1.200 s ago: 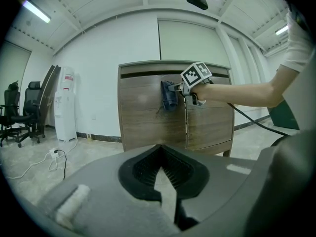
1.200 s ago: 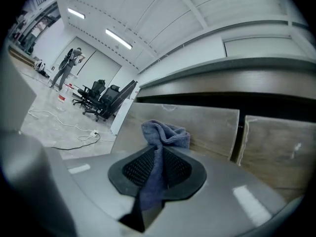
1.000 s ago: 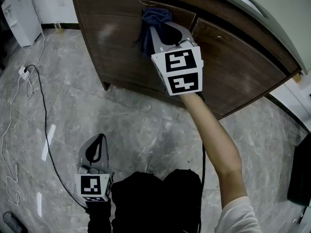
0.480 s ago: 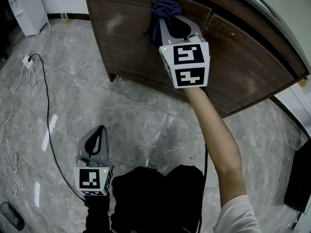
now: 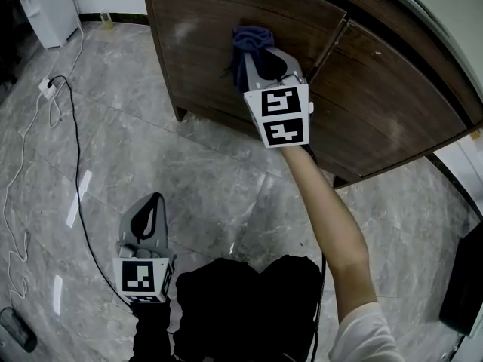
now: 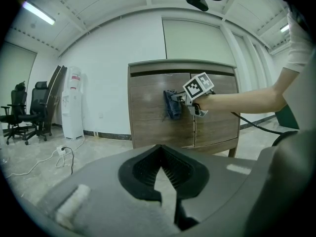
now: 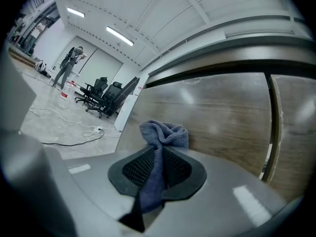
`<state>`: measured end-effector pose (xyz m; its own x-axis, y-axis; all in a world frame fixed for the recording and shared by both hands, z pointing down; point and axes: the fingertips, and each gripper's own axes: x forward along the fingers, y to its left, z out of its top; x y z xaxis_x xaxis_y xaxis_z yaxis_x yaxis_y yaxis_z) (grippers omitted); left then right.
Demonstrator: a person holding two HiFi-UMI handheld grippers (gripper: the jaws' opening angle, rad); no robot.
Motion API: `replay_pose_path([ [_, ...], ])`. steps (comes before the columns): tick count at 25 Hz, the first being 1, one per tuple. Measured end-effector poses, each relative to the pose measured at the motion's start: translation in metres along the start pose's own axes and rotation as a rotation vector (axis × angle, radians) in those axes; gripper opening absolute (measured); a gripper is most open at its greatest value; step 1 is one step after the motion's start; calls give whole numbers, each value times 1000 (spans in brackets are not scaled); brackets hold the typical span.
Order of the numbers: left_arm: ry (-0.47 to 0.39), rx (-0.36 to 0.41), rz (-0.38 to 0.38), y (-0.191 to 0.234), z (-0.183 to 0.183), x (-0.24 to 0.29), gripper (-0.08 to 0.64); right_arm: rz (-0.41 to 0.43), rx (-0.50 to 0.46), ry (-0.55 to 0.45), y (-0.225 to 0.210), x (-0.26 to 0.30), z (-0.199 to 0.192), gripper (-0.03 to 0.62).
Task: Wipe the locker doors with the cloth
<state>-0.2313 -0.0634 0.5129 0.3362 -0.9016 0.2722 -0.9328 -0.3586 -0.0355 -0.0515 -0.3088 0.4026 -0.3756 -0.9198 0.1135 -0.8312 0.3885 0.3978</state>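
**A:** What sits nearest?

**B:** The left tool (image 5: 155,204), low at 7 o'clock in the head view, over the marble floor (image 5: 219,164). Its jaws are pressed together with nothing between them. It looks idle.

**A:** And the working one?

**B:** Follow the outstretched arm (image 5: 324,217) toward 12 o'clock. The right tool (image 5: 263,60) is pinching the blue cloth (image 5: 251,38). 1 fold is clamped between the pads, and the bunched rest sticks out past the tips.

**A:** Where is the cloth on the locker?

**B:** It seems pressed against the left door (image 5: 204,66), a little above the middle. That puts it close to the seam with the right door (image 5: 385,104), which lies at 3 o'clock from it.

**A:** So how far along is the job?

**B:** I'd judge it mid-wipe on door 1 of 2. The lower panel, toward 6 o'clock of the cloth, is yet to be covered on this pass. A pale patch at 9 o'clock of the cloth could be glare or a smear. I cannot tell which.

**A:** And the right door?

**B:** Nothing shows it has been wiped, though the wood gives no sure sign either way. I'd count it as left to do.
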Motion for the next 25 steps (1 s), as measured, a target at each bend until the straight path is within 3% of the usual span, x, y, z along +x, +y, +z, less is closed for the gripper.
replay_pose_path([
  [9,32,-23,9,5,-8,1,2,66,33,100,39,15,-73,57],
  [25,54,-32,34,19,-19,3,2,133,102,267,90,34,-168,57],
])
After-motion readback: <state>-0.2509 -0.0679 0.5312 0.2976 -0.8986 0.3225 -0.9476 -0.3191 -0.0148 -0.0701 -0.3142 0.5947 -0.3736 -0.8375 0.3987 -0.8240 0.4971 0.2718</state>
